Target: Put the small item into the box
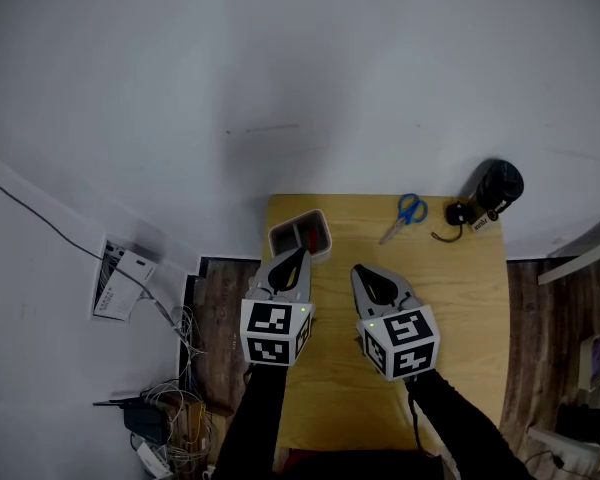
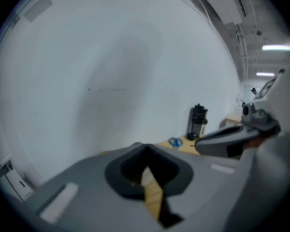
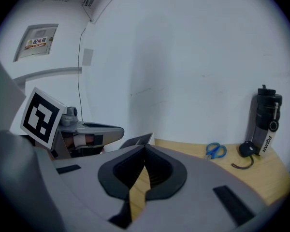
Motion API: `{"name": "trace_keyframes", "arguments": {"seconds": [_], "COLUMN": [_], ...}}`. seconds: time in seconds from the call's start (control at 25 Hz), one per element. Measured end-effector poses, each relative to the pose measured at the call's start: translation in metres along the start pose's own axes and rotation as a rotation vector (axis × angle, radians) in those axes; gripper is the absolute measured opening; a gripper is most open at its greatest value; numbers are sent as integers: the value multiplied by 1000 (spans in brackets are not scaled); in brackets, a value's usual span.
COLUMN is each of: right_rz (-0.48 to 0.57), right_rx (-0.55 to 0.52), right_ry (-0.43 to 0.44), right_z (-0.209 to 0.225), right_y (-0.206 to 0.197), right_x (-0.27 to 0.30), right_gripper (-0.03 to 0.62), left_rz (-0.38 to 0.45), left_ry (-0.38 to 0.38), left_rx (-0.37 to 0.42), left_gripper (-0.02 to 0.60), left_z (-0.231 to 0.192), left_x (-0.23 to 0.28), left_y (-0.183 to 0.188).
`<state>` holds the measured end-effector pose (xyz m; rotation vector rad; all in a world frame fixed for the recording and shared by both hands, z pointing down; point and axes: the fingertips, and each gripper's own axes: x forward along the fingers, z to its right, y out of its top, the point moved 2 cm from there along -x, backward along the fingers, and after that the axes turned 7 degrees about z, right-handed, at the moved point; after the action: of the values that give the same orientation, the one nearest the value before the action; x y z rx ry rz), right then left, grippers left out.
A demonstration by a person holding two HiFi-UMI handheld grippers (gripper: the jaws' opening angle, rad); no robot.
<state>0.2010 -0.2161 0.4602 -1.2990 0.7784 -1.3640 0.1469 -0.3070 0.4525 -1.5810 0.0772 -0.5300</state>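
A small white box (image 1: 301, 236) with dark and red contents stands at the wooden table's far left corner. My left gripper (image 1: 300, 258) hangs just in front of the box, jaws shut and empty. My right gripper (image 1: 361, 271) hovers beside it over the table's middle, also shut with nothing held. Blue-handled scissors (image 1: 409, 211) lie at the far edge, apart from both grippers. A small black item with a cable (image 1: 458, 214) rests beside a black bottle (image 1: 496, 188). In the right gripper view, the box (image 3: 137, 140) shows just past the closed jaws, with the scissors (image 3: 214, 150) to the right.
The table (image 1: 460, 308) stands against a white wall. Left of the table, cables and a power strip (image 1: 155, 423) lie on the wood floor. A white shelf edge (image 1: 580, 258) sits off the right side. In the left gripper view, the bottle (image 2: 197, 121) stands beyond the scissors (image 2: 175, 142).
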Motion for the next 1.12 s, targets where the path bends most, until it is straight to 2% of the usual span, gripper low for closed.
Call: {"name": "trace_keyframes", "arguments": {"seconds": [0.76,1.12], "right_rz": [57,83], "right_rx": [-23,-47], "right_ry": [-41,-56], "right_z": [-39,-64], "right_y": [22,31], "right_x": [-46,-72], "right_gripper": [8,8], "left_rz": [64,102], "left_ry": [-23,-11], "left_rx": [-14,-48], "left_gripper": [2,3], "left_z": [9,6], "left_x": [-77,-122], "left_y": [11,13]}}
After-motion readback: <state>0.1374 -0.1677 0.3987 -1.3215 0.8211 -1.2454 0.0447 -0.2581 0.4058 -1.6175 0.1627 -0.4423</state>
